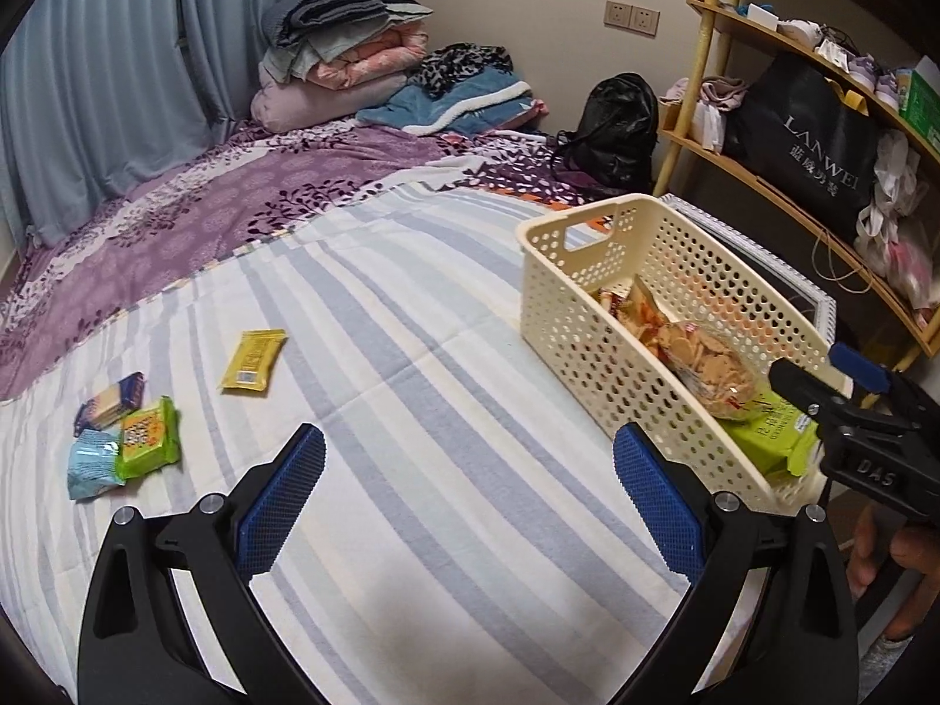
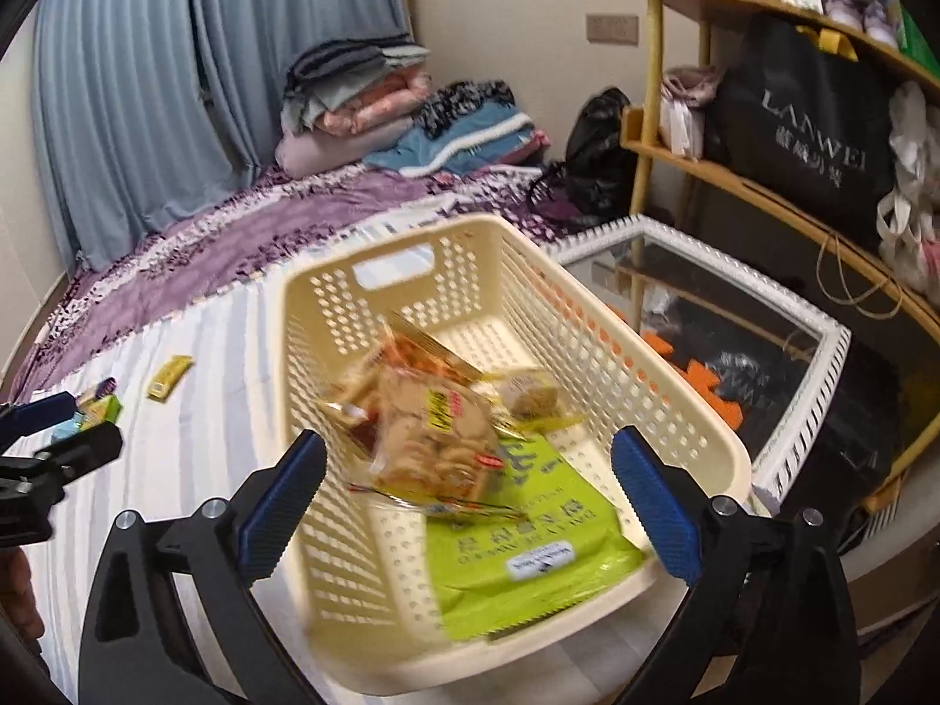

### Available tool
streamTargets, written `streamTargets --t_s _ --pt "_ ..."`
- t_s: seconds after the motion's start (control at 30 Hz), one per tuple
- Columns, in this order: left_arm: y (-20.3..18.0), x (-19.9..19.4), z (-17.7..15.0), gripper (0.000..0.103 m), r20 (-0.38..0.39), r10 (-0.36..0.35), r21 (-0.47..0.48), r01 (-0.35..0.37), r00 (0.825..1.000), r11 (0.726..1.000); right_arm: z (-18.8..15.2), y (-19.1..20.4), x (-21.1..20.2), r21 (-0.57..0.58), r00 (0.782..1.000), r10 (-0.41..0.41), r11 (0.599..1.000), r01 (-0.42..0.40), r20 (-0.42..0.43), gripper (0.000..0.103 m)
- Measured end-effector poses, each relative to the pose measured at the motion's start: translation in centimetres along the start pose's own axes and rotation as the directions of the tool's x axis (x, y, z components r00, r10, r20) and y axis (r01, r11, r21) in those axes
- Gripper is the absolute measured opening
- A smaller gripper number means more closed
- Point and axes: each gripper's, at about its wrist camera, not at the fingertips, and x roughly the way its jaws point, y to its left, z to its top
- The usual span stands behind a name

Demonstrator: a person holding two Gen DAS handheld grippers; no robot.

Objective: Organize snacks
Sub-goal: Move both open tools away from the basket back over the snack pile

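A cream perforated basket (image 2: 329, 323) stands on the striped bedsheet at the bed's right edge. In it lie a clear bag of round crackers (image 2: 429, 440), blurred, a large green pack (image 2: 529, 534), an orange packet (image 2: 423, 352) and a small round snack (image 2: 531, 393). My right gripper (image 2: 470, 499) hovers open over the basket's near end, its pads clear of the cracker bag. My left gripper (image 1: 470, 493) is open above bare sheet, left of the basket (image 1: 564, 317). A yellow packet (image 1: 254, 359), a green packet (image 1: 148, 439), a light blue packet (image 1: 91, 464) and a blue-yellow one (image 1: 111, 402) lie far left.
A white-framed mirror (image 2: 822, 352) lies just right of the basket, below the bed edge. A bamboo shelf (image 1: 764, 176) with a black bag stands behind it. Folded blankets (image 1: 346, 53) and a black backpack (image 1: 617, 129) sit at the far end. A person's hand (image 1: 893, 564) holds the right gripper.
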Motion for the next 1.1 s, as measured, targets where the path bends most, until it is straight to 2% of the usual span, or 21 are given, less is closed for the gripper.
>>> streamTargets --t_s 0.37,0.8,1.1 --pt "4.0 -1.7 -0.9 0.1 0.029 0.061 -0.035 -0.06 0.998 0.998 0.7 5.2 -1.0 -0.059 0.996 0.084 0.995 -0.082 0.029 0.098" --pt "10.7 -3.1 -2.9 0.1 0.018 0.125 -0.147 -0.121 0.992 0.982 0.0 11.6 -0.2 -0.133 0.983 0.182 0.974 -0.184 -0.028 0.098" --pt "16.5 -3.6 -4.8 0.1 -0.015 0.19 -0.239 -0.188 0.982 0.953 -0.9 15.7 1.1 -0.171 0.971 0.225 0.956 -0.237 -0.087 0.098"
